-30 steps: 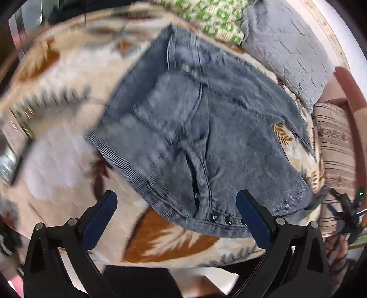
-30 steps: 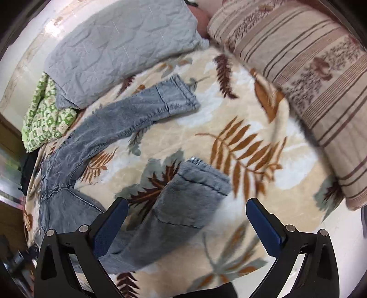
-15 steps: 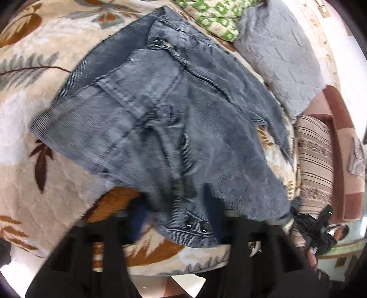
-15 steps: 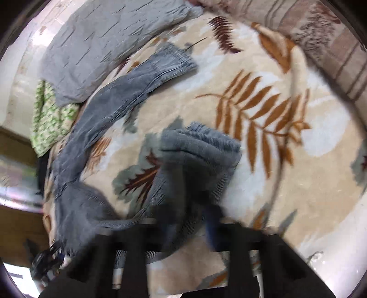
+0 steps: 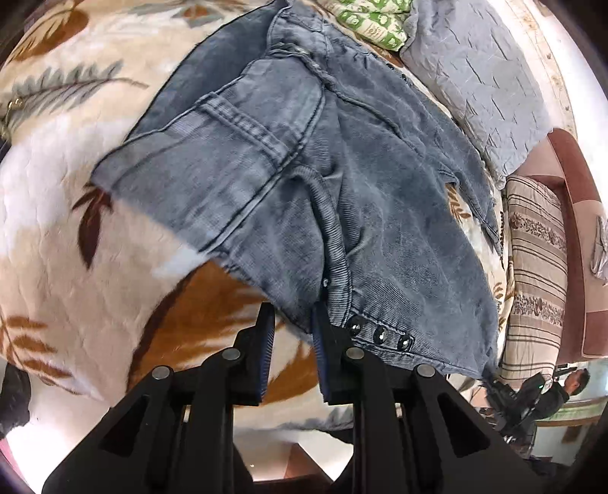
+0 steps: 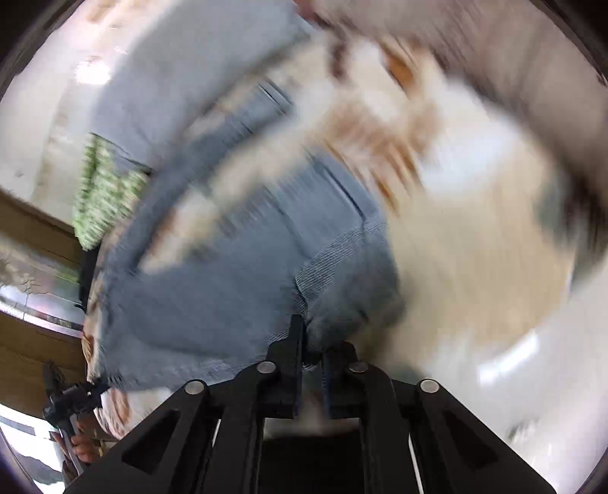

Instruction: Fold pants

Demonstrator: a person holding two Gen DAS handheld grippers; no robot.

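Note:
Grey-blue corduroy pants [image 5: 342,171] lie spread on a leaf-patterned blanket [image 5: 76,247]. In the left wrist view the waistband with its three snap buttons [image 5: 380,334] is nearest. My left gripper [image 5: 292,315] is shut on the waistband edge just left of the buttons. The right wrist view is heavily blurred. There, one pant leg [image 6: 266,247] bunches up toward my right gripper [image 6: 312,338], and its hem sits pinched between the narrow jaws, which are opening. The other leg [image 6: 212,144] stretches away toward the far pillows.
A grey quilted pillow [image 5: 482,76] and a green patterned cloth [image 5: 376,19] lie beyond the pants. A striped cushion [image 5: 535,258] lines the right side. A person [image 5: 547,391] shows at the bed's lower right edge.
Both grippers went from wide open to narrow. The left closed on the waistband and dropped nearer. The right swung down and closed on the leg hem, which now bunches up.

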